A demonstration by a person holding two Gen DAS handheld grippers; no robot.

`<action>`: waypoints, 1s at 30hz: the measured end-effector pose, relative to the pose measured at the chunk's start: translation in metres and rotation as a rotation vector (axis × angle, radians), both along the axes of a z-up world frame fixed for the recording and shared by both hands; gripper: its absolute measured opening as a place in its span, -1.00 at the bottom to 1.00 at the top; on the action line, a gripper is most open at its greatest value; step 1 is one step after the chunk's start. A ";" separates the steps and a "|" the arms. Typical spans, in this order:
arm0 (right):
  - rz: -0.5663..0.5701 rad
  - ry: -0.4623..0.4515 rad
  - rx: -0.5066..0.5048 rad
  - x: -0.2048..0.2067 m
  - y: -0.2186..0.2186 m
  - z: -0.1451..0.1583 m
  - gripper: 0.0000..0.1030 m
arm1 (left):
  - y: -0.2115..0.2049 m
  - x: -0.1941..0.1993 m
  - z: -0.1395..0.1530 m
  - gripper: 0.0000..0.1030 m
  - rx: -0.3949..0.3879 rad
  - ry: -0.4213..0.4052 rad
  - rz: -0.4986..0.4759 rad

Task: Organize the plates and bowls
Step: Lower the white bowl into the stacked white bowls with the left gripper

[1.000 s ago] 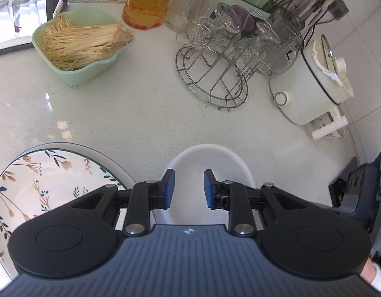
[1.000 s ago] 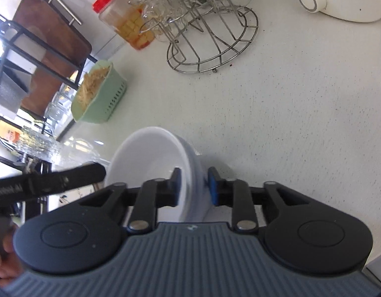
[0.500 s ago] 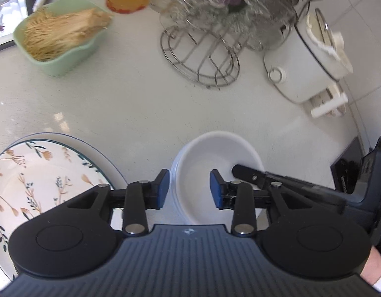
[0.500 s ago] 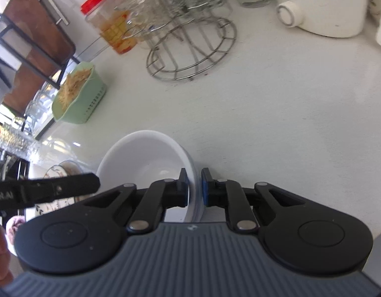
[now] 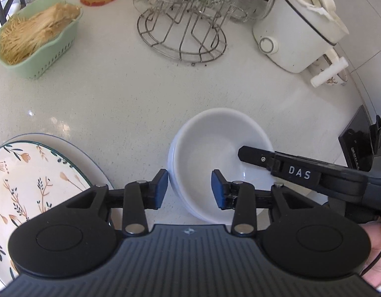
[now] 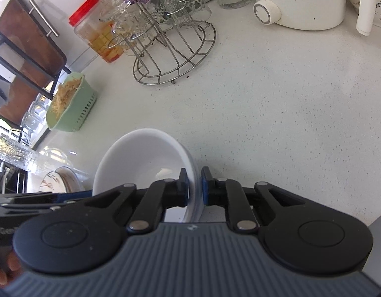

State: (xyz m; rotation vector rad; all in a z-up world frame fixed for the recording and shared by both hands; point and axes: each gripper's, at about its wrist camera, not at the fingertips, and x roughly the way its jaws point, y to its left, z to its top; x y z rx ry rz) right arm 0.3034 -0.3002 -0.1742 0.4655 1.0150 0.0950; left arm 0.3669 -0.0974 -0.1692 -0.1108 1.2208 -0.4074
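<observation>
A stack of white bowls (image 5: 210, 153) sits on the white counter; it also shows in the right wrist view (image 6: 141, 158). My right gripper (image 6: 194, 185) is shut on the bowls' right rim, one finger inside and one outside. It shows in the left wrist view as a black finger (image 5: 264, 159) reaching into the bowl. My left gripper (image 5: 190, 189) is open and empty, its pads either side of the bowls' near left rim. A floral plate (image 5: 29, 188) on a larger plate lies to the left.
A wire rack with glasses (image 5: 183, 24) stands at the back. A green basket of noodles (image 5: 34, 37) is at the back left, a white cooker (image 5: 296, 32) at the back right, an orange jar (image 6: 99, 34) behind the rack.
My left gripper has opened wider and moved forward over the counter. My right gripper has closed on the bowl rim.
</observation>
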 end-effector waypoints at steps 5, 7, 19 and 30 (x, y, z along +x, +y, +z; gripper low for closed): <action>0.015 0.006 -0.003 0.000 0.003 -0.004 -0.69 | -0.002 0.000 -0.012 -0.31 0.017 0.019 0.006; 0.018 0.005 -0.001 0.000 0.003 -0.005 -0.68 | -0.002 -0.001 -0.014 -0.43 0.026 0.020 0.009; 0.014 -0.015 0.021 -0.007 0.004 0.006 -0.68 | 0.007 -0.006 0.001 -0.55 0.019 -0.002 0.031; -0.006 -0.058 0.013 -0.022 0.014 0.039 -0.67 | 0.017 -0.017 0.033 -0.55 -0.012 -0.046 0.062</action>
